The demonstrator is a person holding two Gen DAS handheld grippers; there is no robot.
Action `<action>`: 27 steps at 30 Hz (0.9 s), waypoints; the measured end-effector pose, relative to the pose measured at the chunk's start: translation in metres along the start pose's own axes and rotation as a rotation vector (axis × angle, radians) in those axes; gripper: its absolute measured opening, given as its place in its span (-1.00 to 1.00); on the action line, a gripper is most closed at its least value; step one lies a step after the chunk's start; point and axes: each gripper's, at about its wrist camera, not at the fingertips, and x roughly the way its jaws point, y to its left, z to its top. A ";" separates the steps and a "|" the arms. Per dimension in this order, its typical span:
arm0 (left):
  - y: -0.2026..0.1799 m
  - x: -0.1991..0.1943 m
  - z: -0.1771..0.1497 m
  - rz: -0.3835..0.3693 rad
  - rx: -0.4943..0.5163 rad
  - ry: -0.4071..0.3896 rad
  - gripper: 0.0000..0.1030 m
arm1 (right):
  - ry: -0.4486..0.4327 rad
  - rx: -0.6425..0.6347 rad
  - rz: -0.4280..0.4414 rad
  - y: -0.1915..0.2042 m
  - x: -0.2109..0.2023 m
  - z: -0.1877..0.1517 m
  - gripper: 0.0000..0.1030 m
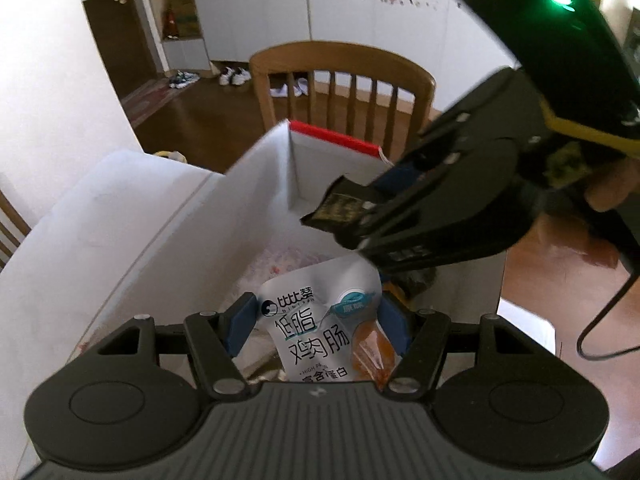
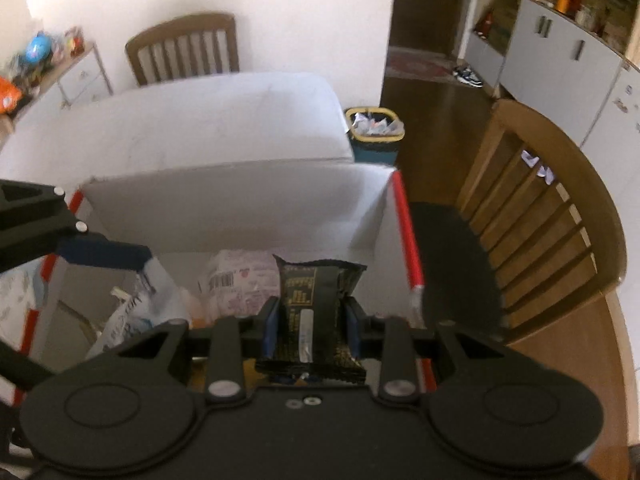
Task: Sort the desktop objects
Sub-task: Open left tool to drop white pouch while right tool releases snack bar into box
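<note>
The left gripper (image 1: 316, 328) squeezed a white snack pouch (image 1: 320, 320), its long side pointing away along the fingers, over the white box (image 1: 256, 184). The right gripper (image 2: 312, 328) was clamped on a black snack packet (image 2: 314, 312), its long side also pointing forward, above the box's middle. The red-edged box walls (image 2: 406, 232) stood close around both. Beyond lay bare worktop (image 2: 200, 120).
</note>
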 end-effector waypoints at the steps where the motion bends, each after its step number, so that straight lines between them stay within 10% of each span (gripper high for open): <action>1: -0.001 0.003 -0.001 0.002 0.010 0.010 0.27 | 0.016 -0.008 -0.009 0.002 0.004 0.000 -0.38; 27: 0.037 0.037 -0.016 -0.024 -0.086 0.087 0.27 | 0.119 -0.021 -0.010 0.005 0.042 -0.013 -0.37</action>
